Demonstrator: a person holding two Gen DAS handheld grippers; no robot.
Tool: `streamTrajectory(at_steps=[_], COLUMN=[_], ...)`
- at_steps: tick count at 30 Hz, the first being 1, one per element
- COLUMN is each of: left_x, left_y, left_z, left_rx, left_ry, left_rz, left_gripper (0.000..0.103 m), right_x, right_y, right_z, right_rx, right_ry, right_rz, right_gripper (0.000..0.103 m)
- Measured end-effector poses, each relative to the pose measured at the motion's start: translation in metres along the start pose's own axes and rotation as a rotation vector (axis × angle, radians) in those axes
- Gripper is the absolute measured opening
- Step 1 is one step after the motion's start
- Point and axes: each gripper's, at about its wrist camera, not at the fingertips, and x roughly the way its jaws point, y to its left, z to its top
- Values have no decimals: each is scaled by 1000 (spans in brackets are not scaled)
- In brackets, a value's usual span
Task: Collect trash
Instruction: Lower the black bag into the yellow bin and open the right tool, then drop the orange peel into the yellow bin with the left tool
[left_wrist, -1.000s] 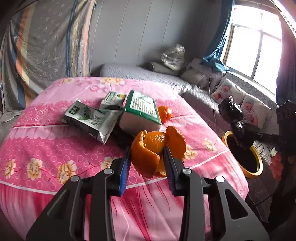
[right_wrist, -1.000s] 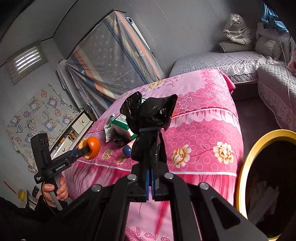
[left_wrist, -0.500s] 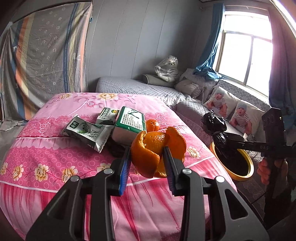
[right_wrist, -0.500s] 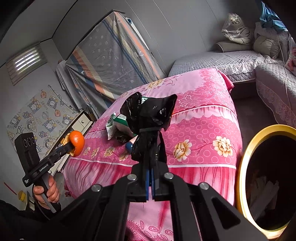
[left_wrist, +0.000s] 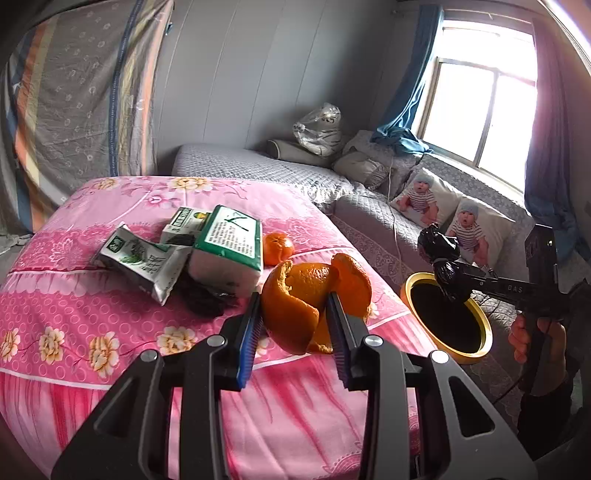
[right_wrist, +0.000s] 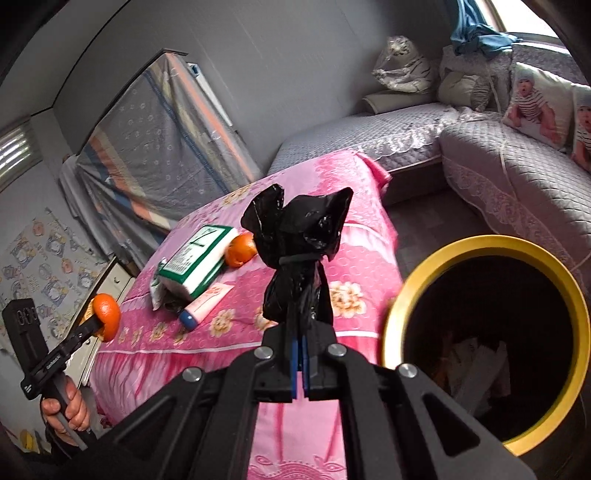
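Both hands are mid-carry toward the round black bin with a yellow rim (right_wrist: 391, 314) on the floor, right of the pink flowered bed (left_wrist: 110, 314). The right gripper (right_wrist: 299, 363) is clamped on a small knotted black plastic bag (right_wrist: 295, 251) near the rim; the left gripper (left_wrist: 291, 332) pinches curled orange peel (left_wrist: 306, 295) over the bed's near edge. Next, I judge, each load must be brought over the opening and let go.

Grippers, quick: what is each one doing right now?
Left gripper: shut on the curled orange peel.
Right gripper: shut on the tied black plastic bag.
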Motion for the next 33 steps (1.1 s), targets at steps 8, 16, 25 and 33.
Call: streamTrajectory(at_steps=[8, 16, 25, 33], left_x=[29, 76, 132, 171], left_y=[-36, -93, -156, -208], left_z=[18, 36, 36, 34], left_rx=[68, 167, 263, 322], left_ry=[22, 77, 142, 174], left_rz=[-77, -177, -279, -349], left_gripper=[33, 33, 33, 33], right_x=[-21, -21, -10, -21], right_y=[-51, -93, -128, -156], right_z=[1, -6, -18, -21], right_rx=[101, 175, 240, 293], right_ry=[-80, -65, -33, -70], right_rz=[-139, -191, -222, -289], right_gripper=[1, 1, 2, 37])
